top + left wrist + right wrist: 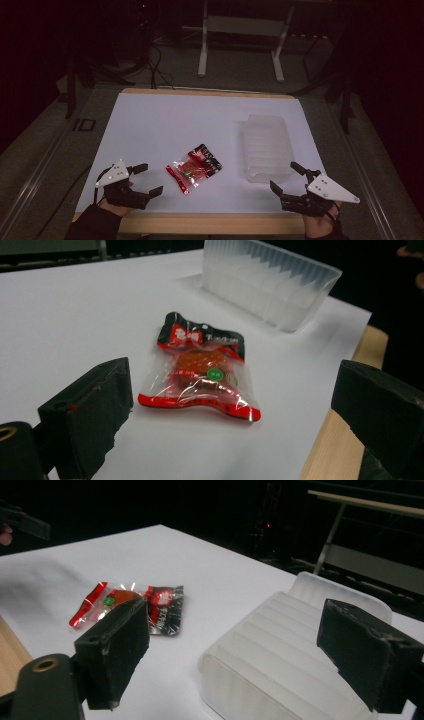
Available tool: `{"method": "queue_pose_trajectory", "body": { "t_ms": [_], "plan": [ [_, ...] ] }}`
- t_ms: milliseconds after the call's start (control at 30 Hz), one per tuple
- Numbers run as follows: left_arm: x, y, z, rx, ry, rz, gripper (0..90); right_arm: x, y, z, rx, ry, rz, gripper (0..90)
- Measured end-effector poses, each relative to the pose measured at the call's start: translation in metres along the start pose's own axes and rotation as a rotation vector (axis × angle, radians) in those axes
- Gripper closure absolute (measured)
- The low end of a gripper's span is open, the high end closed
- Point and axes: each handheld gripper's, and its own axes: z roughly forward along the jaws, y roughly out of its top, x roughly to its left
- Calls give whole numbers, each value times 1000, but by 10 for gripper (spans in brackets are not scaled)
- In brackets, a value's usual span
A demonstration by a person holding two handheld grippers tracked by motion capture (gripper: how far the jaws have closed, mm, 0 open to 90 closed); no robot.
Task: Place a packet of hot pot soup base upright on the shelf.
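Two grippers idle at my counter point(150, 115) edge, left gripper point(145, 179) and right gripper point(289, 176) both jaws wide, empty. The snack packet point(194, 167) lies flat between them, beside the ribbed plastic box point(266, 146). Light, crinkly, slippery film, I judge; I'd pinch a sealed end.

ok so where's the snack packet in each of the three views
High view: the snack packet lies near the middle of the table's front half, between the two grippers.
Left gripper view: the packet is at centre, between the two black jaws, on the white sheet.
Right gripper view: the packet is left of centre, partly behind the left jaw.
Shared landmark: the clear plastic box, standing apart from the packet.
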Motion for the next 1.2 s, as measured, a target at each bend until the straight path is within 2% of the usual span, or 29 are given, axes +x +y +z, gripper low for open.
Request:
{"method": "queue_pose_trajectory", "body": {
  "t_ms": [67, 167, 233, 467, 633, 733, 767, 833, 933, 1033, 1200],
  "plan": [
    [1, 1, -2, -2, 0, -1, 31, 0, 0, -1, -9, -8, -14, 135],
    [1, 1, -2, 4, 4, 0, 31, 0, 0, -1, -13, 8, -10, 134],
    [0, 3, 0, 27, 5, 13, 31, 0, 0, -2, -12, 13, 1, 134],
    [-6, 9, 5, 63, -31, 40, 32, 1, 0, -4, -3, 45, 11, 123],
    [-4, 15, 6, 48, -44, 33, 32, 1, 0, -3, 12, 80, 34, 107],
    [-4, 19, 7, 42, -39, 40, 32, 4, 1, -1, 8, 73, 44, 106],
    [-5, 22, 8, 45, -47, 47, 32, 7, 3, -1, 0, 80, 58, 103],
    [-7, 26, 10, 50, -67, 54, 32, 9, 4, 0, 6, 85, 43, 103],
    [-7, 31, 14, 71, -81, 65, 32, 10, 4, 1, 11, 91, 49, 103],
    [-6, 34, 15, 73, -81, 68, 44, 11, 4, 2, 11, 100, 50, 103],
    [2, 42, 23, 75, -58, 58, 50, 12, 4, 3, 22, 108, 47, 104]
  ]
}}
